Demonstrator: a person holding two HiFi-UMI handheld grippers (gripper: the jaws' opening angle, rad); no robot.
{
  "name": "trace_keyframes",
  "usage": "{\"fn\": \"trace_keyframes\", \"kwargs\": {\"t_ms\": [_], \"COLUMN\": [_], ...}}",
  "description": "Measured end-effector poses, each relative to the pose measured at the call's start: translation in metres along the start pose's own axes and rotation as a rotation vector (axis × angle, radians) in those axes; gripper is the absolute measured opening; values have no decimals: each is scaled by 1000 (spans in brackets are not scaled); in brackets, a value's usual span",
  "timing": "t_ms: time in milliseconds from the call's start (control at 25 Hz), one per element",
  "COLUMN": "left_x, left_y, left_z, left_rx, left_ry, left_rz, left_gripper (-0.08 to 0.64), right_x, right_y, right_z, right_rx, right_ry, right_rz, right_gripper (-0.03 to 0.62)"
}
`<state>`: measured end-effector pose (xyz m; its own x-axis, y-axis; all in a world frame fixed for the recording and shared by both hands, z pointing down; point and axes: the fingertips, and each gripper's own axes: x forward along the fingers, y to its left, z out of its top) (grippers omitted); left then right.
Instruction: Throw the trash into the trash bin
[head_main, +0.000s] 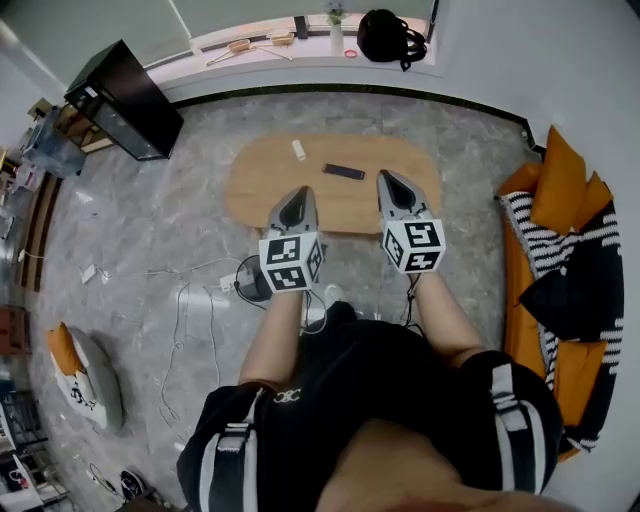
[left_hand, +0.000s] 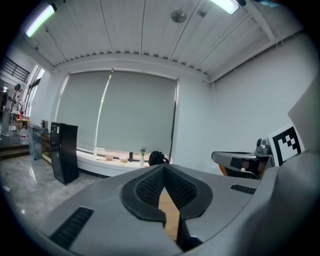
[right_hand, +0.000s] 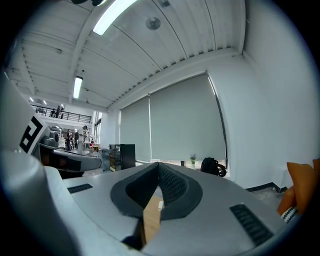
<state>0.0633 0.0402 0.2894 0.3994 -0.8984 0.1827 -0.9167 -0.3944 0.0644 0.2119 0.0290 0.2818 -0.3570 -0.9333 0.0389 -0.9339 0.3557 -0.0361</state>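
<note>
A small white piece of trash (head_main: 298, 150) lies on the oval wooden table (head_main: 260, 185), near its far side, with a black remote (head_main: 343, 172) to its right. In the right gripper view the white piece (right_hand: 160, 204) shows through the gap below the jaw tips. My left gripper (head_main: 298, 193) and right gripper (head_main: 388, 179) are held side by side over the table's near edge, pointing at it. Both are shut with nothing between the jaws, as the left gripper view (left_hand: 163, 170) and the right gripper view (right_hand: 158, 168) show. No trash bin is clearly visible.
A black cabinet (head_main: 125, 100) stands at the far left. An orange sofa with striped cushions (head_main: 560, 260) lines the right wall. A dark round object (head_main: 250, 283) and cables (head_main: 185, 300) lie on the floor under my left gripper. A black backpack (head_main: 390, 36) sits on the window ledge.
</note>
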Motion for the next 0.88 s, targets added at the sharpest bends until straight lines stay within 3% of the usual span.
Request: {"fn": "trace_keyframes", "kwargs": {"t_ms": [560,880], "left_x": [97,128], "left_y": [110,124], "left_z": [29,19], "left_rx": [-40,-50], "left_ry": [-15,18], "left_rz": [17,31], "left_gripper": [12,12], "right_x": [147,179], "right_y": [8,-3], "right_z": [18,2], "right_rx": [-42,-40], "right_ry": [-5,28], "right_rz": [27,48], "right_gripper": [11,12]}}
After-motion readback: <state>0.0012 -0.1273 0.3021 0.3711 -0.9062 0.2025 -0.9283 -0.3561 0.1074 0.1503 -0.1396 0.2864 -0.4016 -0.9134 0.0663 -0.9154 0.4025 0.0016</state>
